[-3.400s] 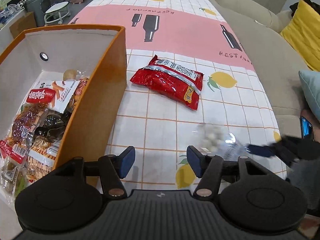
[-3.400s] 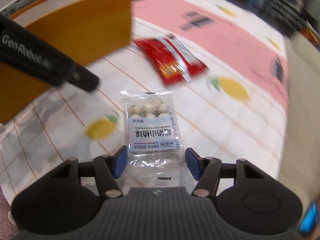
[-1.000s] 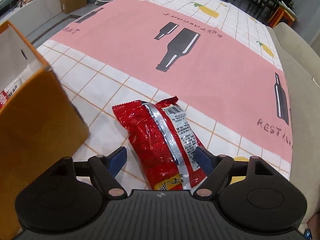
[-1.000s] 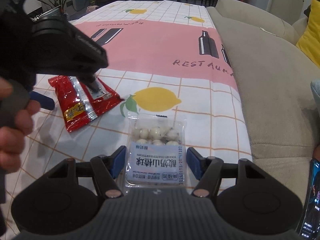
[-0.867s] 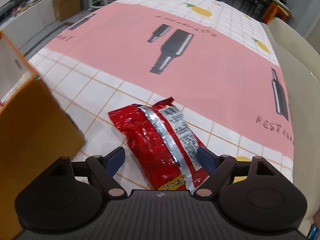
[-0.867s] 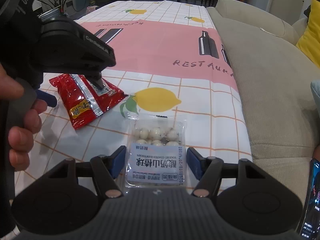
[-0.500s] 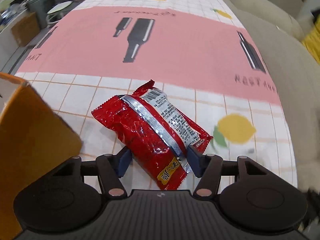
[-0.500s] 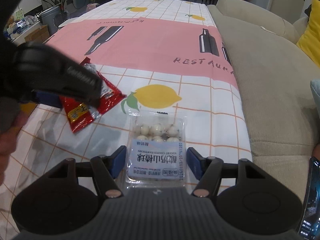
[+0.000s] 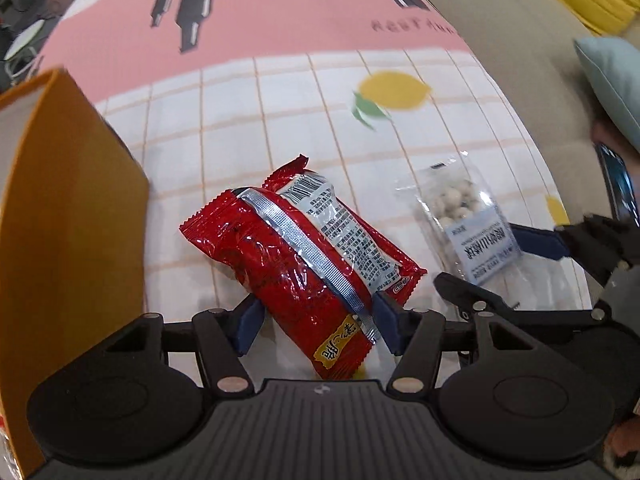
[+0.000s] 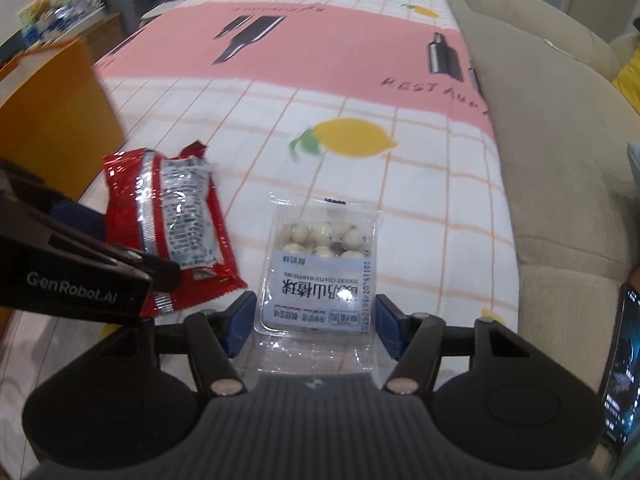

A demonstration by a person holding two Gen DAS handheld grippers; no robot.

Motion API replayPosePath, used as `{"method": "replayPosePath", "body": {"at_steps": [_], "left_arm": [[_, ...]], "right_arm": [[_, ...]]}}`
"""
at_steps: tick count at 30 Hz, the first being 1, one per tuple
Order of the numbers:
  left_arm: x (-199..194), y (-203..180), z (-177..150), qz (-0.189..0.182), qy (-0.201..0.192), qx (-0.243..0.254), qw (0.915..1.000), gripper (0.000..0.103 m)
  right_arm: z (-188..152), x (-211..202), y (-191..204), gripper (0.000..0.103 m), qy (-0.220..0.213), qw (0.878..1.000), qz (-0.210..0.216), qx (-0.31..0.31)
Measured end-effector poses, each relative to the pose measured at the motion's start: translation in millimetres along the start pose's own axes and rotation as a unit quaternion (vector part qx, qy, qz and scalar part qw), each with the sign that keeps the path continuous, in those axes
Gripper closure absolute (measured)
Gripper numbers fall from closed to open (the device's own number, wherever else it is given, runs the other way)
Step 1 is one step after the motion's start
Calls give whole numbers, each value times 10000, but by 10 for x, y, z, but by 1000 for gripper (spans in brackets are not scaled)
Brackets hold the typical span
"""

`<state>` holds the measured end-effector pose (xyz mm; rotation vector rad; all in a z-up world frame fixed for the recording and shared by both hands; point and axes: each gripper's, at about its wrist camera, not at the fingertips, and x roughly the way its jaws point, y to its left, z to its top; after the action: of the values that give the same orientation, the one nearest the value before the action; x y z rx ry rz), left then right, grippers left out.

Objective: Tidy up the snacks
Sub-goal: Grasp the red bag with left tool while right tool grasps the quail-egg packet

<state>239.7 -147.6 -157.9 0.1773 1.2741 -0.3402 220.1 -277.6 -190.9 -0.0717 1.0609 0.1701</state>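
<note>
Red packet point(image 9: 304, 256) (pinched) — left tongs point(image 9: 316, 322)

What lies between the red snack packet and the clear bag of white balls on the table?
Only bare tablecloth. In the right wrist view a checked strip separates the red snack packet from the clear bag of white balls; they do not touch.

Orange box point(image 9: 76, 216) wall blocks left; tablecloth point(image 10: 432, 184) ahead bare.
</note>
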Motion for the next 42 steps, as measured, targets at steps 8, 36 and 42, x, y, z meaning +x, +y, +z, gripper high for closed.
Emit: {"method": "replayPosePath", "body": {"at_steps": [8,36,42], "left_arm": [[-84,53,-202,-48,-186,-546,9983,20],[118,49,5,903,-441,-1915,9763,0],[126,8,-80,904,-632,-1653,9801,0]], "right_arm": [[-147,-78,38,35,14,9996,196,-207],[-7,30,-3,35,-155,9998,72,-107],[-3,29,-4,35,-157,9998,73,-107]]}}
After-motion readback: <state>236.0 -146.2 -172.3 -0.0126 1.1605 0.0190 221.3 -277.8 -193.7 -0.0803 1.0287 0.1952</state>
